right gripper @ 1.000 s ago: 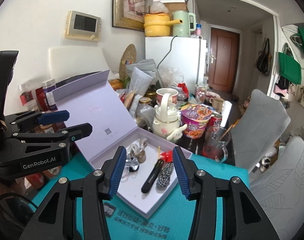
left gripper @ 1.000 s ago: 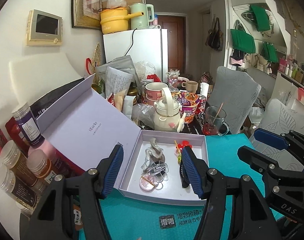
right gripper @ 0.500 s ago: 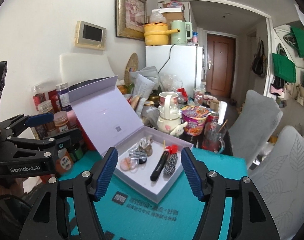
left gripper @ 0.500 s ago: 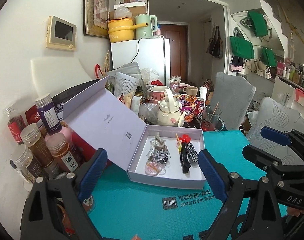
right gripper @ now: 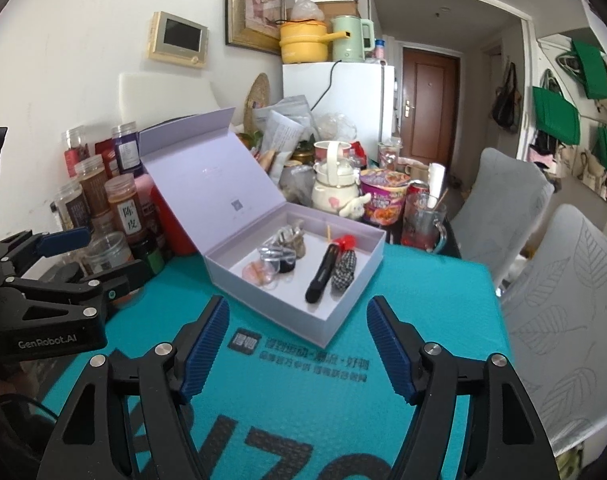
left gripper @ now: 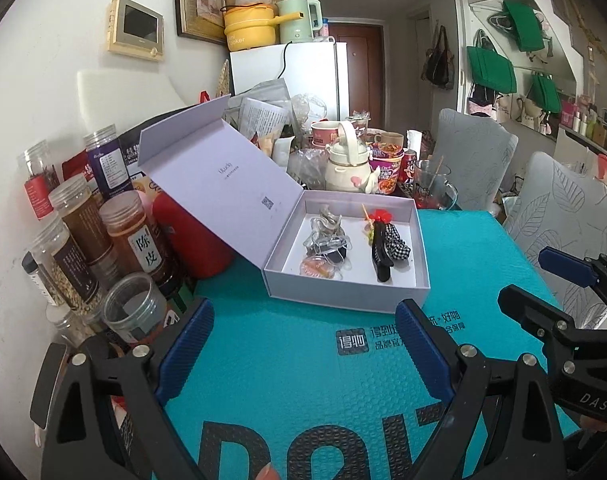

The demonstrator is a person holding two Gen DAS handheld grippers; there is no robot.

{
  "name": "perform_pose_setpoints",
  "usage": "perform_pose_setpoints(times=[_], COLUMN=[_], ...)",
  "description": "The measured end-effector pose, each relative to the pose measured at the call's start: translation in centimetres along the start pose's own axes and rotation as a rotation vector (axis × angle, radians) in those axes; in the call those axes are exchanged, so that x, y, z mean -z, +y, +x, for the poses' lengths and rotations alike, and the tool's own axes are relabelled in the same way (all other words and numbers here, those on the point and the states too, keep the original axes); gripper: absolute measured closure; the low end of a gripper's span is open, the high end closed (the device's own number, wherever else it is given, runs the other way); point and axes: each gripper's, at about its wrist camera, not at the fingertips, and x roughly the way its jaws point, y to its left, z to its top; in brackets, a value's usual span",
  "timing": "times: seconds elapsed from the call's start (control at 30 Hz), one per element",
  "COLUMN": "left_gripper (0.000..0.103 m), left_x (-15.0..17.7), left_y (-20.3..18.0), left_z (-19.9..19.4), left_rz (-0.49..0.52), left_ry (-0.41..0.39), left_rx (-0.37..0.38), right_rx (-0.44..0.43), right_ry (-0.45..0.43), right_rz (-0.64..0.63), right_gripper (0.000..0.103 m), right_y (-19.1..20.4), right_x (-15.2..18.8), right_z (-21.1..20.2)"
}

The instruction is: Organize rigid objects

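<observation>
Both grippers are released and empty: left gripper [left gripper: 303,348] spread wide, right gripper [right gripper: 297,346] with jaws just opening, low in frame before the open box [right gripper: 343,316] of clips [right gripper: 322,272].

Two wrist cameras look forward and down over the teal surface [left gripper: 303,360], both sharing the open box [left gripper: 345,296] [right gripper: 335,320] nearby.
</observation>
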Motion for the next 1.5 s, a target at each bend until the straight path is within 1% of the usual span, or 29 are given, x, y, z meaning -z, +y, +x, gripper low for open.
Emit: perform_pose_setpoints(times=[0.23, 0.37, 0.9, 1.5], left_gripper=[0.01, 0.01, 0.01, 0.01], left_x=[1.9, 2.2, 2.6, 2.1], left_y=[-0.1, 0.1, 0.2, -0.1], left_z=[0.9, 1.3, 1.6, 1.9], left_rz=[-0.002, -0.016, -0.027, -0.034], left_ry=[0.028, 0.04, 0.053, 0.054], left_rx=[0.011, 0.024, 0.023, 0.018], right_rx=[0.019, 0.021, 0.023, 0.013], right_ry=[0.055, 0.075, 0.089, 0.098], right_rz=[0.022, 0.026, 0.007, 0.005], right_gripper=[0.031, 0.031, 0.031, 0.031], right_y=[0.3, 0.2, 0.8, 0.5], right_x=[2.2, 2.7, 3.0, 3.0], right_z=[1.1, 1.4, 1.8, 2.6])
